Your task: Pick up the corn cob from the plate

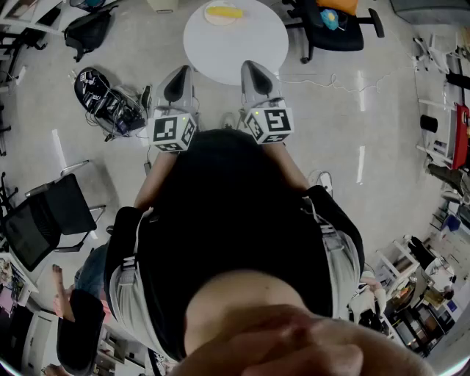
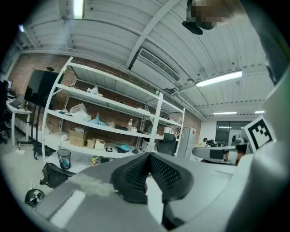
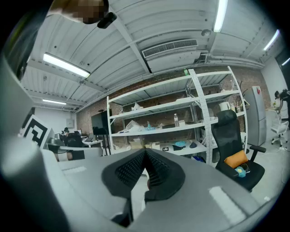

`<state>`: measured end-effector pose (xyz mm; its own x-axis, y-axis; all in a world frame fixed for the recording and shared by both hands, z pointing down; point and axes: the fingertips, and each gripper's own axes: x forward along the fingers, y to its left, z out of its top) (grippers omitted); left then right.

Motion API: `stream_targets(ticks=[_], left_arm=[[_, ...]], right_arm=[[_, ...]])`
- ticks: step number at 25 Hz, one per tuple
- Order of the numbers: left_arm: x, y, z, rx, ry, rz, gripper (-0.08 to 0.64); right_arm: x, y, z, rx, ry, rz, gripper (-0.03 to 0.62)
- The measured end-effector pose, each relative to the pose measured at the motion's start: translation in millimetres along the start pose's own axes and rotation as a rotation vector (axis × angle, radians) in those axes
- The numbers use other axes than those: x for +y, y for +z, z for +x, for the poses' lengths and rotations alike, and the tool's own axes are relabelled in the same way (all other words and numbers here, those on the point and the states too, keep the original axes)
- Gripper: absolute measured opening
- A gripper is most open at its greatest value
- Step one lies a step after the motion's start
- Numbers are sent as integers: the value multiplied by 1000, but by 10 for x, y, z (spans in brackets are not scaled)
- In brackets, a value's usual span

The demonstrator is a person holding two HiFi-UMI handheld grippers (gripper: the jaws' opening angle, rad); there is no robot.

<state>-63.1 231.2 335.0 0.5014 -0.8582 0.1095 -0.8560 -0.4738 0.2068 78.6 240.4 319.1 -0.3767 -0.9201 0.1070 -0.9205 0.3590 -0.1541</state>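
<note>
A yellow corn cob lies on a pale plate at the far side of a round white table. I hold both grippers level at chest height, short of the table's near edge and well apart from the cob. My left gripper is shut with nothing between its jaws, and its tips meet against the room behind. My right gripper is also shut and empty, its pads pressed together. Neither gripper view shows the cob, the plate or the table.
A black office chair with an orange cushion stands right of the table. A black bag and a tangle of gear lie on the floor at left. Another chair is at my left side. White shelving lines the brick wall ahead.
</note>
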Motion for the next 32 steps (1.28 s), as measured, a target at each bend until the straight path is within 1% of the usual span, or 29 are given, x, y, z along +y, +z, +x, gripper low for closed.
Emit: stream_targets(ticks=[13,18,21,26,32], left_arm=[[-17,16,6,-3,6,3,6],[-24,6,-7,-4,13,3,6],[-63,4,-9,-2,19,3,6],[-108,14,-32,-5,45,3,6],[-277,-10,14,-13,86,2,6]], right_arm=[[-12,27,2,-8,11,-1,8],[-24,47,-8,-22,16,38,8],[-46,41,-36,-19,31,41,8],[-74,44,-76,-14,51,41,8],[-196,38,-138,-11,92,34,8]])
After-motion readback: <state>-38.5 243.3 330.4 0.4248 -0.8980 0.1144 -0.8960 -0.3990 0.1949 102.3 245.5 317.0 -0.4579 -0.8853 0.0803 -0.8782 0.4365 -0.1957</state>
